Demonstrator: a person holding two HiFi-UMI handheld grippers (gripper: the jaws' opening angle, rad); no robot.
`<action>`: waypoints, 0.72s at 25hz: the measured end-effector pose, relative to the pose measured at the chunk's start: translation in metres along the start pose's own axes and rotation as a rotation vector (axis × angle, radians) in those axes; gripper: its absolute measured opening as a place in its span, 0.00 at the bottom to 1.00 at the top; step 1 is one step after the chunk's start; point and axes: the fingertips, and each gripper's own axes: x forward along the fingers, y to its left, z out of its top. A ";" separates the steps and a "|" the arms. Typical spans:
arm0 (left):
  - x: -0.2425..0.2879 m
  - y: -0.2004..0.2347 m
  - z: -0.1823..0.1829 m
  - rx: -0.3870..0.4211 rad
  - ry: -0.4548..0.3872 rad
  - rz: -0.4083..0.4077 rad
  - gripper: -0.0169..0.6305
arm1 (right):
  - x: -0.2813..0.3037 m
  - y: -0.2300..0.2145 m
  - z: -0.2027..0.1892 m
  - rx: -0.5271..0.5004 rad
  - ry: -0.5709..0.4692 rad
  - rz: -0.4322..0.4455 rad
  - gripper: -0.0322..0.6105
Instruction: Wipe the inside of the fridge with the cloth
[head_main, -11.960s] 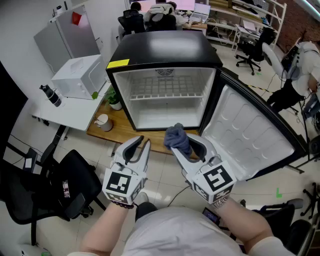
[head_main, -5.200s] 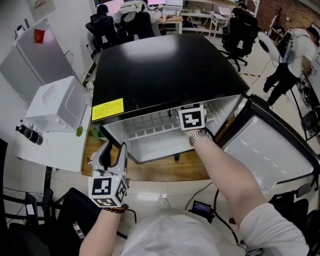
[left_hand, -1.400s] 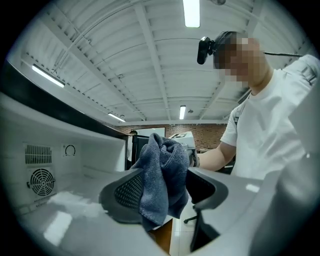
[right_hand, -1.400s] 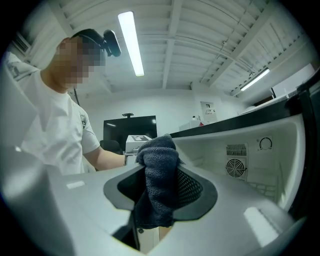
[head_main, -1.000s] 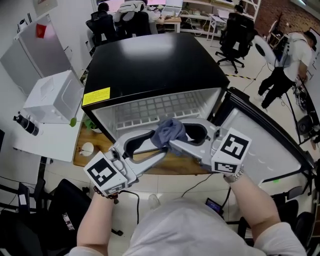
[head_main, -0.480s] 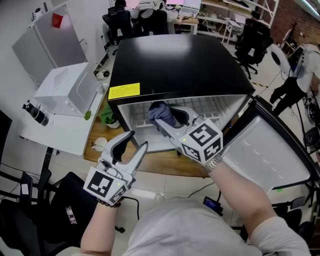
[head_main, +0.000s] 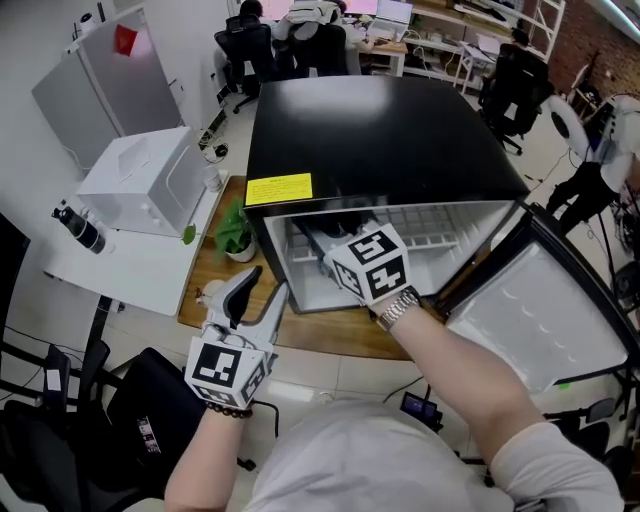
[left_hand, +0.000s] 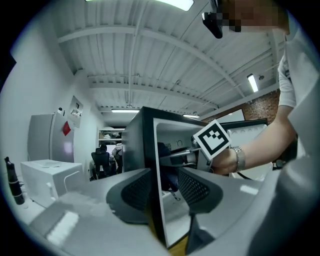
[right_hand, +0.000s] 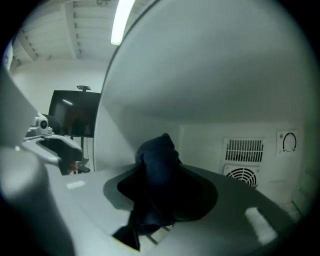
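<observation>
Right gripper (right_hand: 165, 200), mid-frame inside the fridge (head_main: 380, 130), pinches the bunched cloth (right_hand: 156, 160); best press it flat against the frame-left wall, sweeping in 1 direction.

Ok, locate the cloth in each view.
Head view: not made out; the fridge top hides it.
Left gripper view: cloth at centre, inside the fridge.
Right gripper view: centre, clamped in the right gripper.
Shared landmark: the fridge's white inner wall.
</observation>
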 end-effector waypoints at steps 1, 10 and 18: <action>0.002 0.001 -0.003 -0.003 0.010 -0.001 0.30 | 0.006 -0.004 -0.001 0.007 0.007 -0.019 0.29; 0.018 0.008 -0.014 -0.012 0.046 0.002 0.30 | 0.052 -0.020 -0.033 -0.005 0.160 -0.091 0.29; 0.025 0.010 -0.013 -0.015 0.043 0.011 0.32 | 0.061 -0.034 -0.063 -0.061 0.308 -0.123 0.29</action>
